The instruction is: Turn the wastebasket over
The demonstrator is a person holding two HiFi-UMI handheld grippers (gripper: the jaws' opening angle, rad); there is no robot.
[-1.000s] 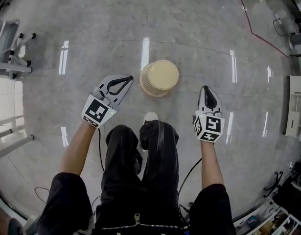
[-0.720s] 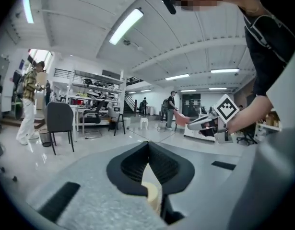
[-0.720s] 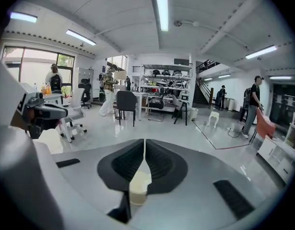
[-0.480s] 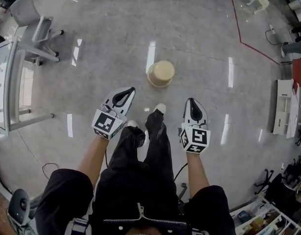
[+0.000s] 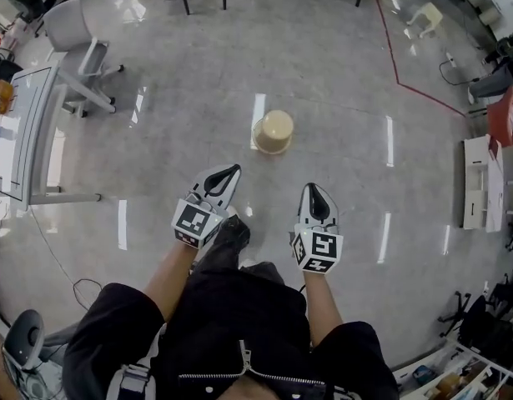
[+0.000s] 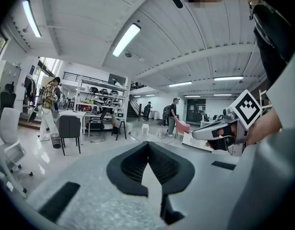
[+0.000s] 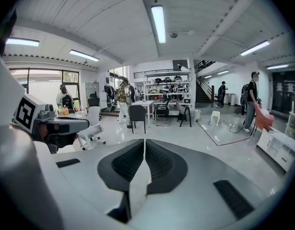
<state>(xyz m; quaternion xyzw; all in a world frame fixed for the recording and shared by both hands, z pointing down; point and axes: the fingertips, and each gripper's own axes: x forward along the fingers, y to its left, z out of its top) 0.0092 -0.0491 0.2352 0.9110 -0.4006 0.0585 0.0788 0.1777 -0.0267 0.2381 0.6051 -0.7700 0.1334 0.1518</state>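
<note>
On the left, the left tool [image 5: 228, 173] is held in the air above the floor [image 5: 156, 148], near the person's knee. Its jaws are clenched tip to tip and nothing is caught between them.

Ahead of both tools, and well apart from them, the wastebasket [image 5: 273, 132] is seen standing alone on the polished floor, roughly midway between the two tools' lines. A flat, closed, cream face appears to be turned upward, so the mouth is judged to be against the floor, though this cannot be settled from so far off. The wall looks slatted or ribbed and slightly tapered.

It is judged to be thin plastic, light, probably empty, and somewhat springy if squeezed hard. On so glossy a floor it is likely to skid when pushed from one side only. The closed top face offers narrow jaws no purchase. A hold is better taken on the side wall, pressed from opposite sides by the two tools, or on the rim once the basket has been tipped enough for one jaw to be slipped inside. A gentle squeeze should suffice, and the wall might buckle under more.

On the right, the right tool [image 5: 315, 192] is likewise held clenched and empty, near the other knee.
</note>
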